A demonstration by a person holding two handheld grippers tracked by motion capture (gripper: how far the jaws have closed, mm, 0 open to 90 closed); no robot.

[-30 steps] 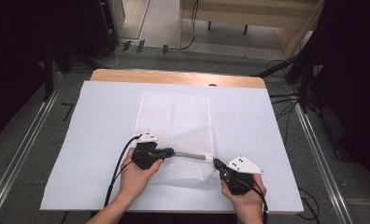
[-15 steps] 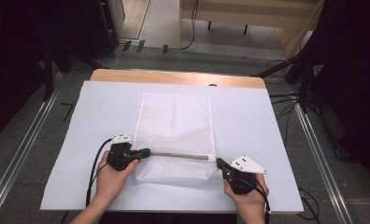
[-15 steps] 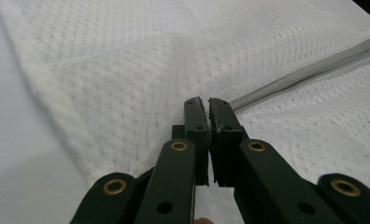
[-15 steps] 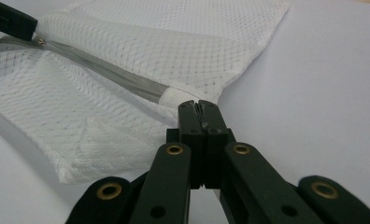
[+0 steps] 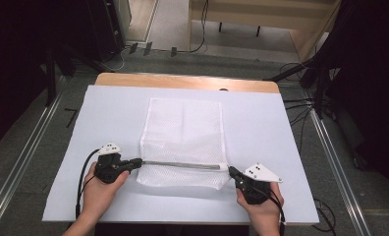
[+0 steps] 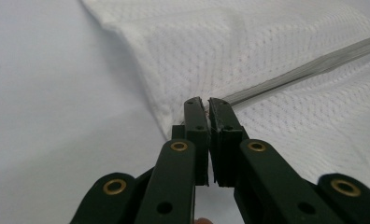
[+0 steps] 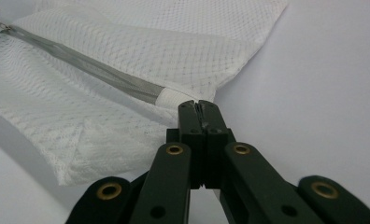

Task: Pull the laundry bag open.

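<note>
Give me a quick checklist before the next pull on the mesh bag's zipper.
1. Left hand-held gripper shut at the zipper's left end: ok.
2. Right hand-held gripper shut on the bag's right edge by the zipper's end: ok.
3. Zipper stretched straight between the two: ok.
4. Mesh bag flat on the table: ok, though the near flap is slightly rumpled.
5. Left jaws actually on the slider's pull: cannot tell.
6. Zipper fully run to its end: cannot tell.

What the left claw pinches, seemingly the zipper pull, stays hidden between its jaws.
</note>
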